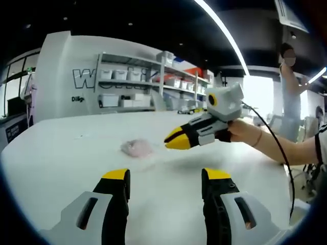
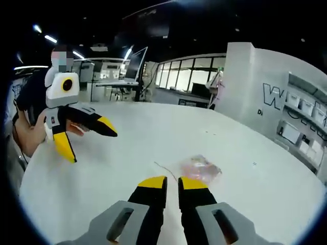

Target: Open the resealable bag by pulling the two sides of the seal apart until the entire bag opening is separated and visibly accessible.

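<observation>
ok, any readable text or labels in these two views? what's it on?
"W", large outlined lettering cut off by shelving, on the white wall panel; also seen on it in the right gripper view.
"Di...", small dark text below it, the rest too blurred to read.
Bag on the table: no legible print.
Shelf bins: labels too small.
</observation>
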A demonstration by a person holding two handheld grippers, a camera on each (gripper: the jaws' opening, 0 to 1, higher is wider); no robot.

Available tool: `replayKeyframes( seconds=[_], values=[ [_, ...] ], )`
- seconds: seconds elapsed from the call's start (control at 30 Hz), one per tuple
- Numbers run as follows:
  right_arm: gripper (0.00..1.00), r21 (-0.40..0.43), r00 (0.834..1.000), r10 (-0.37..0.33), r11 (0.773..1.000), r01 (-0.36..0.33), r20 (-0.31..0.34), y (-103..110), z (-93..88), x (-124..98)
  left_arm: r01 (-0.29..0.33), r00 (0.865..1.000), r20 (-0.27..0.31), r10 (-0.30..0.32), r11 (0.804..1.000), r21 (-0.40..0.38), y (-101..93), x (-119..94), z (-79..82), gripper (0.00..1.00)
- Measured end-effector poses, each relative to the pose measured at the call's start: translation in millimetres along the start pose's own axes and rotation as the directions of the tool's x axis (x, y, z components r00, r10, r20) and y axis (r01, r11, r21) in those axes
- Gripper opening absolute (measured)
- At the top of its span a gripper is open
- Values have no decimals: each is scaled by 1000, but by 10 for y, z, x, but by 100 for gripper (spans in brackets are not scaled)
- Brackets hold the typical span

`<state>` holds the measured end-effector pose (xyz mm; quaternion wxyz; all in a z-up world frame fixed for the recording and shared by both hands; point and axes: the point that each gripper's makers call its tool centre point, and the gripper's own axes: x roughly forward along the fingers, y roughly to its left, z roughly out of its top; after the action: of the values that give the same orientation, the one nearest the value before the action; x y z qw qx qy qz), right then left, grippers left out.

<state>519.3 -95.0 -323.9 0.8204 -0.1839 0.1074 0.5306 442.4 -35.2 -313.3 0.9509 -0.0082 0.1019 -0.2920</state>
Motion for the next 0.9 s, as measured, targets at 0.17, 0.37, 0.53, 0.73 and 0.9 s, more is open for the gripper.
replayKeyframes(
  seconds=[0.17, 0.37, 0.53, 0.73, 0.9],
  values=[
    [7, 8, 1000, -2, 1000, 2, 0, 23, -13, -37, -1, 1000, 1, 1, 1000, 0, 1, -2, 1, 57],
    [7, 9, 1000, -12, 1000, 12, 4, 10, 2, -69, -3, 1000, 2, 3, 1000, 2, 3, -4, 4, 57],
    [7, 17, 1000, -10, 1000, 10, 8, 31, 19, -96, -5, 1000, 4, 5, 1000, 3, 9, -6, 12, 57],
    [7, 46, 1000, -15, 999, 14, 14, 36, 19, -152, -7, 1000, 9, 7, 1000, 5, 14, -13, 27, 57],
    [7, 72, 1000, -19, 997, 18, 15, 66, -16, -205, -8, 1000, 13, 8, 1000, 4, 13, -19, 30, 57]
  ],
)
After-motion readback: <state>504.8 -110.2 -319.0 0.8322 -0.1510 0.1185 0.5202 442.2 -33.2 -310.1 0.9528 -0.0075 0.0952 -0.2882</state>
